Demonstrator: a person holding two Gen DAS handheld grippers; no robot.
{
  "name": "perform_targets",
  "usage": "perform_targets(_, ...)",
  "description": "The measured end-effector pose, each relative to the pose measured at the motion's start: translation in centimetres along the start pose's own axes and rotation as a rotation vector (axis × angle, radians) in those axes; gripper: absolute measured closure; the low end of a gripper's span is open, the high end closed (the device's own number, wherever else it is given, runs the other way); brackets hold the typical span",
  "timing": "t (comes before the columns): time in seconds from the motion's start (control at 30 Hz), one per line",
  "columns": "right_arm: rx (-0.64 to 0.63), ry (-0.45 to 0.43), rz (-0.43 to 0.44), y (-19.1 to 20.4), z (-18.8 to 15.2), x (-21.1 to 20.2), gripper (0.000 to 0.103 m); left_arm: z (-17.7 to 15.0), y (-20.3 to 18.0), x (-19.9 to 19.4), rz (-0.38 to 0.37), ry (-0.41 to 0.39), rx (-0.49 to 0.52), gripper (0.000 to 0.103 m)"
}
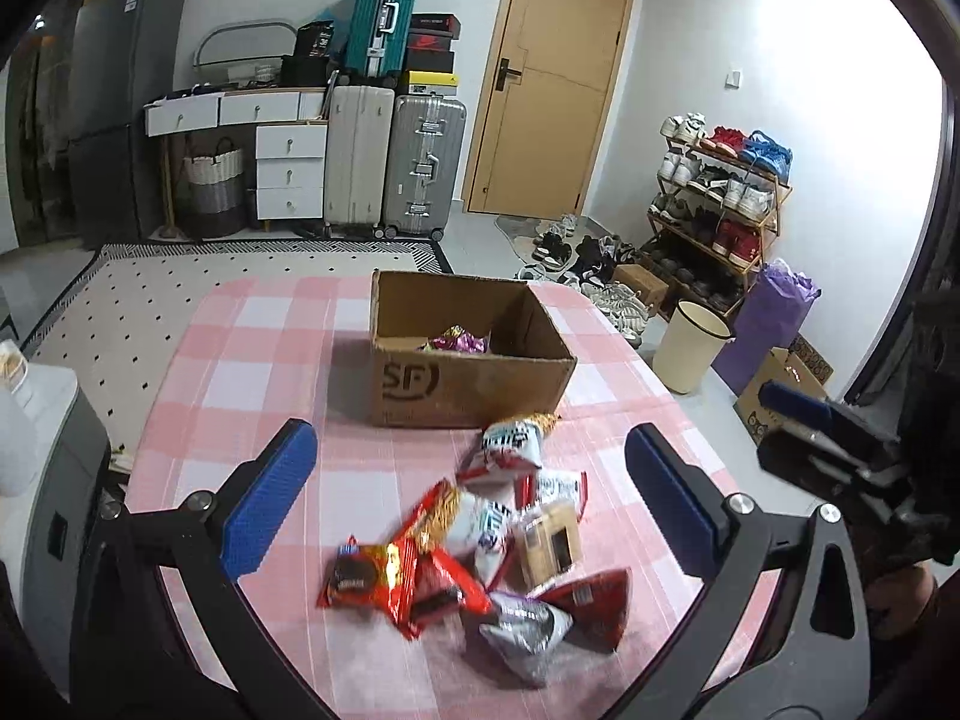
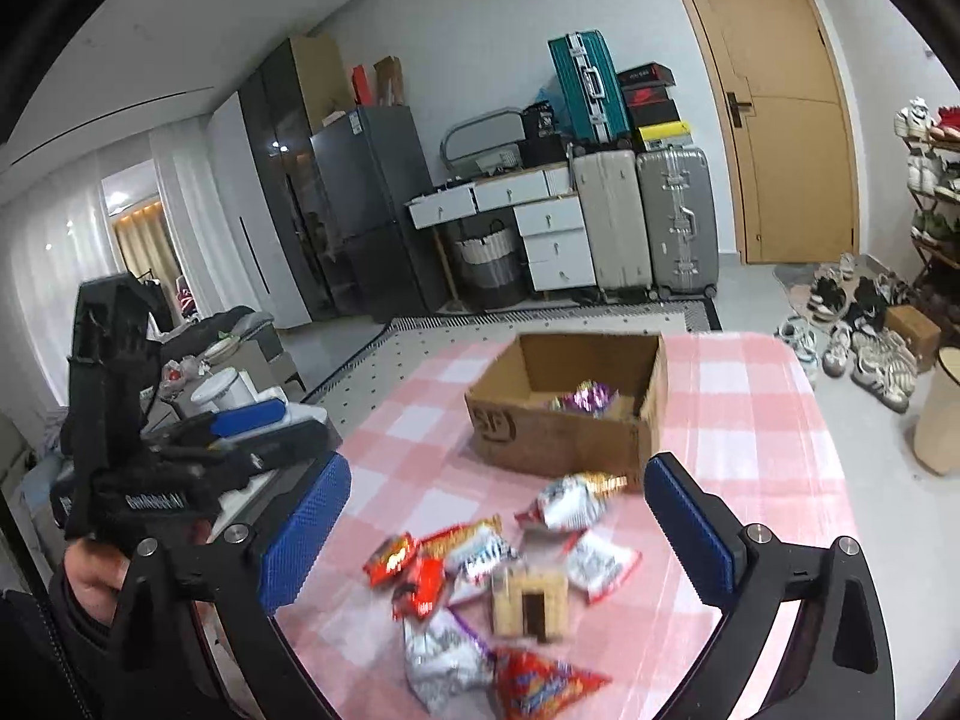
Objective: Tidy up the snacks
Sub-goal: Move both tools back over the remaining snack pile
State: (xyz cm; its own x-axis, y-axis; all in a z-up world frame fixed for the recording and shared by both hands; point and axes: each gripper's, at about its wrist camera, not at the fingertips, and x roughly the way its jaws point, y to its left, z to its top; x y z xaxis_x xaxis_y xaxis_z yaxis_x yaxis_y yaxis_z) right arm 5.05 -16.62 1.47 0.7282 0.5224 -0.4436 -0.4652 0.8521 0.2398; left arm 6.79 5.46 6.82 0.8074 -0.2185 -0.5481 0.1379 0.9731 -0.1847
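Above the snacks [image 1: 474, 546], both grippers' fingers [image 1: 267, 498] spread.

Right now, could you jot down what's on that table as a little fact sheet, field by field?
Table cover: pink and white checked cloth
Box: open cardboard box, at the far side
In the box: a shiny purple packet
Loose snacks: pile of packets on the cloth, nearer than the box
Left gripper: fingers wide apart, holding nothing
Right gripper: fingers wide apart, holding nothing

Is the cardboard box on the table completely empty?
No, the cardboard box already holds a shiny purple snack packet at its bottom, seen in the left wrist view.
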Motion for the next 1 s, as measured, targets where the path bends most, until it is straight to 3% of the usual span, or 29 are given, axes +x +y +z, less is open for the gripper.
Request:
perform_targets(0.43,-0.010,0.046,-0.031,1.6,-5.0,-2.0,0.003,-5.8,1.3,-3.6,0.000,0.026,-0.020,0.000)
perform_targets(1.0,0.040,0.153,0.004,-0.4,-10.6,0.6,0.003,-7.7,2.5,-3.2,-0.052,0.055,-0.021,0.001)
